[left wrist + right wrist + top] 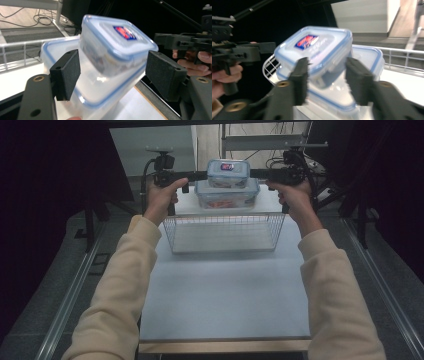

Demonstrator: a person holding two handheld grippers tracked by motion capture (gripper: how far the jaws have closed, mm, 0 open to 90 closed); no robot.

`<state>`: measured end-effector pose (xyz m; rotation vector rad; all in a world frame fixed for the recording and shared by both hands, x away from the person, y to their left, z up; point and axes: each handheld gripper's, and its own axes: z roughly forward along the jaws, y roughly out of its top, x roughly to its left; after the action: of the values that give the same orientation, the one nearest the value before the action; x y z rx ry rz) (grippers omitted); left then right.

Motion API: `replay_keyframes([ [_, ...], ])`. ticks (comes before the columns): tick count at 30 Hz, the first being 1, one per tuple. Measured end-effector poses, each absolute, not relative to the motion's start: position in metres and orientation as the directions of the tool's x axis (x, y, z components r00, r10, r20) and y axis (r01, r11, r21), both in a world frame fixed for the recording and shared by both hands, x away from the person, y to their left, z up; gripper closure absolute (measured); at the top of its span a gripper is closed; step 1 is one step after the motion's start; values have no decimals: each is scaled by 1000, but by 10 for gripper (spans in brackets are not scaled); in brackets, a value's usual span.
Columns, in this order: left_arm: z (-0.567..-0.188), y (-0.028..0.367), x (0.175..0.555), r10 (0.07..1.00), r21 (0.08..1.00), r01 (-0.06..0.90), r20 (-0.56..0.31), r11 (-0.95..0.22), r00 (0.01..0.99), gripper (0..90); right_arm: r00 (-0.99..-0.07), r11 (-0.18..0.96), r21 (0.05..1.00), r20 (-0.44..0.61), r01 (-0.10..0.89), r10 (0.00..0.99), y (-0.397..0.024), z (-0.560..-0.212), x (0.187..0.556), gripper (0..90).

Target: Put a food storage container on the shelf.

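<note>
Two clear tubs with blue-rimmed lids sit stacked at the far side of a wire basket (225, 237). The small tub (228, 172) is on top, tilted, with a red label on its lid, above the large tub (227, 195). My left gripper (197, 179) reaches in from the left. Its pads (66, 73) stand on either side of the small tub (117, 47) with slight gaps, so it is open. My right gripper (257, 174) comes from the right, its jaws (327, 75) closed against the body of the small tub (317, 47), under the lid.
The white table top (225, 290) runs from the basket to the near edge. Dark curtains and stands flank both sides, with cables on the floor behind. Basket rails (402, 53) run close beside the large tub (367, 60).
</note>
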<state>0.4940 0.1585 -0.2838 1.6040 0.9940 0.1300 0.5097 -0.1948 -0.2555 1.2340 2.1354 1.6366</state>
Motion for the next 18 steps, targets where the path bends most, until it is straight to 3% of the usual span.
replay_keyframes([
  [1,-285,159,490,657,855,517,-411,37,632,280,-655,85,872,294,482,696,-192,-259,501,759],
  [2,-287,160,488,659,855,518,-406,29,633,280,-655,85,872,294,482,696,-192,-259,501,759],
  [4,-291,162,479,656,856,517,-402,20,639,280,-686,128,874,268,468,676,-186,-266,494,879],
  [18,-298,160,465,630,854,520,-395,-16,668,284,-700,173,861,255,478,667,-156,-284,507,900],
])
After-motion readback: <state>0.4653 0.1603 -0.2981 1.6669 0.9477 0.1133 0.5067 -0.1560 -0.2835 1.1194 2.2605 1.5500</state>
